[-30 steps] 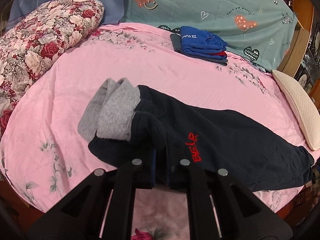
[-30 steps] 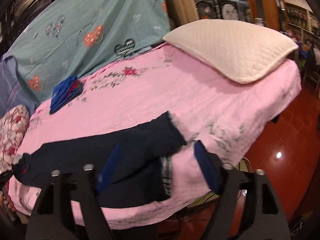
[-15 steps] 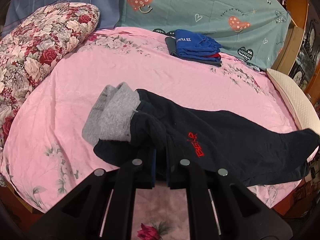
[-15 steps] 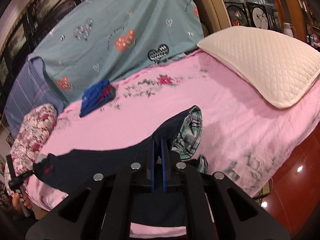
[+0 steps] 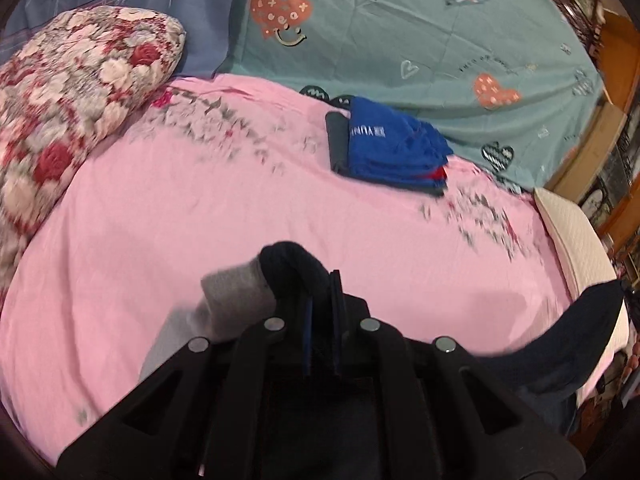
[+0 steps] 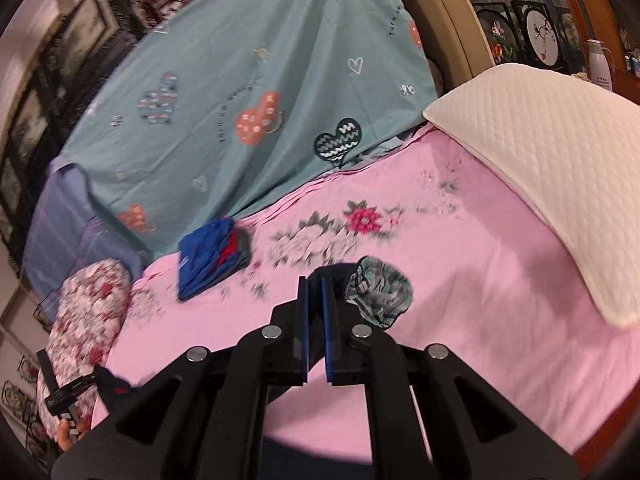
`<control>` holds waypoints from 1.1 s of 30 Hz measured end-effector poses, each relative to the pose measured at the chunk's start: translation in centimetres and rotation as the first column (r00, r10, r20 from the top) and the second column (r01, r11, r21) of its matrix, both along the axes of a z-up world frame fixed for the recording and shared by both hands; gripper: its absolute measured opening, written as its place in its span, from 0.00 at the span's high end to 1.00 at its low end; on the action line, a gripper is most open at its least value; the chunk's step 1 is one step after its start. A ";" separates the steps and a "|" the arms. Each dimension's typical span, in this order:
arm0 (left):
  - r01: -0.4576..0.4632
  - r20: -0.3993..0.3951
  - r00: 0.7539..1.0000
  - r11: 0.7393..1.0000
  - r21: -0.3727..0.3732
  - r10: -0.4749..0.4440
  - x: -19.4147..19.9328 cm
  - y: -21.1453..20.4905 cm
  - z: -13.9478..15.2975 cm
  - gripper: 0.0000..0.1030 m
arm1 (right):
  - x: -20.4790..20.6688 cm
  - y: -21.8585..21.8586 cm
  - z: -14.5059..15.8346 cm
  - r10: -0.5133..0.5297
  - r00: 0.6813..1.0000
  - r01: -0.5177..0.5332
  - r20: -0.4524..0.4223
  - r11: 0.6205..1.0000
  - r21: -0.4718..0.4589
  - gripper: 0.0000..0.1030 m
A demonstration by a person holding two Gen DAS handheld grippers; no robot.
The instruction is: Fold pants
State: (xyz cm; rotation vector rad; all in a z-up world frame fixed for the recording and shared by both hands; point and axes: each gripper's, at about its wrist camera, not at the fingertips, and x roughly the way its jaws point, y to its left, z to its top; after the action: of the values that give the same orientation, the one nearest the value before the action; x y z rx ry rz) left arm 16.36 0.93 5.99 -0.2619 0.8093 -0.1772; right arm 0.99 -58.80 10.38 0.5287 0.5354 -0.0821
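Both grippers are clamped on the pants and have lifted them off the sheet since a second ago. Back then the dark pants lay spread flat across the pink sheet, the left gripper pinched on their near edge and the right one gaping wide over the cuff end; half a second ago the right had closed.

In the left wrist view the left gripper (image 5: 322, 320) has its fingers pressed together on the pants (image 5: 296, 276), which bunch up at 12 o'clock of the tips, with the grey lining (image 5: 236, 300) hanging at 10 o'clock. A dark fold of the same cloth rises at 3 o'clock near the frame edge.

In the right wrist view the right gripper (image 6: 315, 320) is closed on a dark fold of the pants (image 6: 332, 274); a narrow gap shows lower between the blue pads. A plaid lining (image 6: 380, 296) spills out just at 2 o'clock of the tips. At 8 o'clock the other end of the pants shows with the left gripper beside it.

Beyond, the sheet (image 5: 200, 208) lies bare where the pants were. Farther off at 1 o'clock in the left view sits a stack of folded blue clothes (image 5: 392, 148), well apart from the pants. A floral pillow (image 5: 72, 96) lies at 10 o'clock, a white pillow (image 6: 560, 168) at 2 o'clock in the right view, and a teal cover (image 6: 256, 92) stands at the far edge.
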 end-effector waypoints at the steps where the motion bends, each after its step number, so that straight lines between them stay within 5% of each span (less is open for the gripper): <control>1: -0.021 -0.016 1.000 1.000 -0.006 0.021 2.2 -0.2 0.4 0.93 | 2.6 -1.0 0.2 -0.026 0.999 0.026 -0.025 1.000 -0.005 0.95; 4: -0.094 -0.097 0.990 0.994 0.056 0.099 10.3 -1.3 -0.3 0.89 | 12.4 -4.1 -1.2 -0.110 0.977 0.106 -0.182 0.994 -0.030 0.91; 5: -0.086 -0.151 0.984 0.993 0.078 0.097 12.5 -1.5 -1.3 0.85 | 14.5 -4.7 -2.2 -0.143 0.962 0.131 -0.231 0.989 -0.065 0.72; 7: -0.076 -0.261 0.961 0.995 0.057 0.089 14.4 -1.3 -3.7 0.81 | 16.7 -5.2 -4.8 -0.242 0.917 0.198 -0.316 0.966 -0.165 0.65; 10: -0.037 -0.213 0.976 0.996 0.082 0.054 11.5 -0.6 -3.8 0.68 | 15.1 -3.1 -6.7 -0.213 0.923 0.138 -0.320 0.961 -0.240 0.59; 12: 0.002 -0.168 0.986 0.989 0.149 0.023 7.9 -0.2 -3.0 0.35 | 12.4 -1.6 -7.7 -0.150 0.929 0.065 -0.337 0.966 -0.251 0.59; 14: 0.012 -0.110 0.994 0.973 0.229 0.014 4.2 0.5 -2.2 0.28 | 8.3 0.4 -8.5 -0.090 0.934 0.001 -0.347 0.968 -0.249 0.52; 21: 0.078 -0.142 0.989 0.943 0.323 -0.033 -5.3 4.1 -4.6 0.28 | -5.3 4.6 -10.8 -0.106 0.923 -0.032 -0.371 0.938 -0.346 0.35; 23: 0.080 -0.178 0.984 0.948 0.309 -0.026 -6.4 4.8 -6.5 0.28 | -8.5 4.7 -12.0 -0.124 0.916 -0.014 -0.381 0.941 -0.339 0.26; 29: 0.048 -0.207 0.978 0.976 0.214 -0.002 -6.6 4.6 -10.3 0.27 | -12.8 6.3 -15.6 -0.068 0.905 -0.037 -0.419 0.971 -0.238 0.24; 31: 0.031 -0.212 0.977 0.984 0.178 0.008 -6.0 4.0 -10.9 0.32 | -13.2 7.5 -15.8 -0.070 0.903 -0.058 -0.425 0.958 -0.282 0.25; 33: 0.029 -0.194 0.981 0.984 0.176 0.006 -5.6 3.6 -11.0 0.58 | -13.3 8.5 -15.8 -0.050 0.902 -0.098 -0.428 0.944 -0.315 0.42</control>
State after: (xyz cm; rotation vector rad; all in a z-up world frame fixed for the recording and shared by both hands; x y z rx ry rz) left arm 10.71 4.53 -5.02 -0.1061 1.0143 -0.0895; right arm -12.30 -50.30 -5.39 0.1684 0.9438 -0.2657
